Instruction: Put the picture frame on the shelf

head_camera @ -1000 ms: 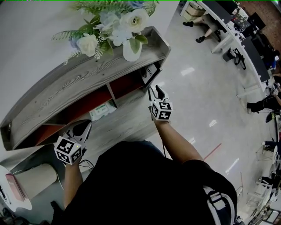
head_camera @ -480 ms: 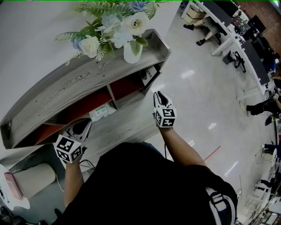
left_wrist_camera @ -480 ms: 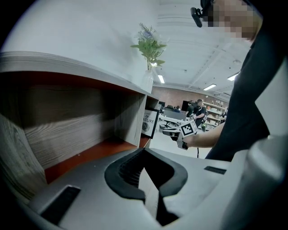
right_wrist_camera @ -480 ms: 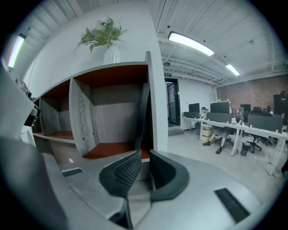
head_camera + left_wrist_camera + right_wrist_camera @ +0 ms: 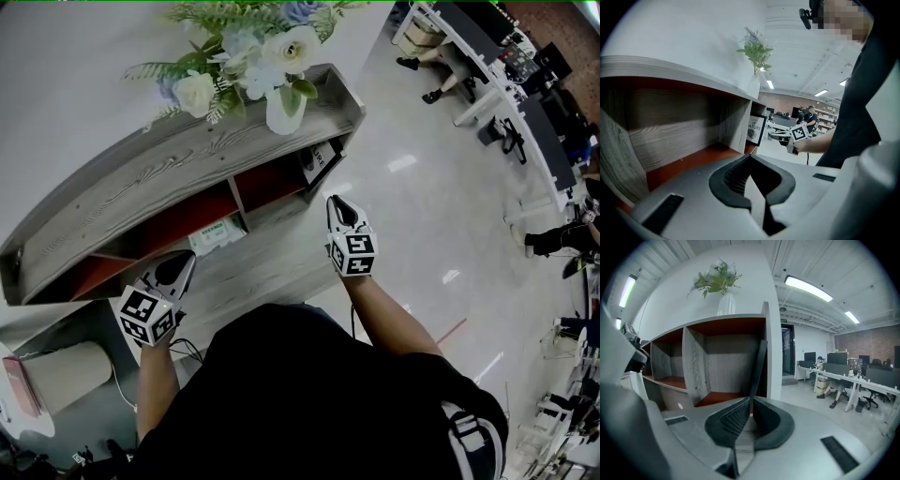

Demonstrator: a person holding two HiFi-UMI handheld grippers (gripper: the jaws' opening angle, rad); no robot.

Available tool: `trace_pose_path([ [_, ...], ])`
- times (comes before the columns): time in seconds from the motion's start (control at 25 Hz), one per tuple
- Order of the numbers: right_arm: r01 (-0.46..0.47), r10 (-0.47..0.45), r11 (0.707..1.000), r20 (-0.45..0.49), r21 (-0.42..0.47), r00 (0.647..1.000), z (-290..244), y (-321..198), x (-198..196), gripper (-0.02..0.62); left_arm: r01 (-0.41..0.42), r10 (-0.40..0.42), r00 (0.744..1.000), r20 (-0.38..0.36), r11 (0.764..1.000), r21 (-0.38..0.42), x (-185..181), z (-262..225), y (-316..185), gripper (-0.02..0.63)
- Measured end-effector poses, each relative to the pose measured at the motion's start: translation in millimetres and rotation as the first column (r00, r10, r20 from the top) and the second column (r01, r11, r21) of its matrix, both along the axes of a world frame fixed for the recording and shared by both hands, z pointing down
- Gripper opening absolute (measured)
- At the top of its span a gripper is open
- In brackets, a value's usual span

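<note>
**Frame stands at the shelf's end, right tool closing on nothing**

The picture frame (image 5: pixel 322 159) stands upright in the end compartment of the grey wooden shelf (image 5: pixel 169 178), close to its open front corner. Above it, a vase of flowers (image 5: pixel 281 103) sits on the shelf top. The right tool (image 5: pixel 335 202) hovers just in front of the frame, and its jaws are closing, nearly together. Nothing seems to be pressed between them. The left tool (image 5: pixel 186 262) is held low before the far compartment, with its jaws together and empty. Judging by this layout, the placing looks done.

The main risk is the frame's spot near the shelf's outer edge. If the right tool drifts forward or swings sideways, it could clip the frame's near edge. That could tip the frame onto the floor or knock it flat. A frame that leans only lightly on its prop could also slide forward by itself.

Several things are hard to judge:
- The right gripper view shows the frame only edge-on, as a thin dark strip lined up with the jaw tips, so the gap is unclear there. The left gripper view suggests a small gap.
- The frame's foot, and any prop behind it, is hidden.
- Its print is only partly legible.
- The shelf top covers most of the compartments from above, leaving a white packet (image 5: pixel 217 234) half seen.
</note>
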State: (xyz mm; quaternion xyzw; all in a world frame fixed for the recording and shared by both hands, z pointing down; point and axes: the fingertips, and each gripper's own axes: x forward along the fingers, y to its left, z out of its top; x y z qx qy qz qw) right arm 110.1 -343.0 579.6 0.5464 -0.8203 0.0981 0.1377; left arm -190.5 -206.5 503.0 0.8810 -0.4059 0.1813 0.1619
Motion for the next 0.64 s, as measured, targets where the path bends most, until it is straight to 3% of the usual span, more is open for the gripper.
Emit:
trace_pose_path([
  [0.64,0.101,-0.101,0.995,-0.005,0.008,0.995,-12.4,9.2,-2.1,0.026,0.041,-0.041,0.999,0.0,0.999,0.01,20.2,-2.9,10.8,0.018],
])
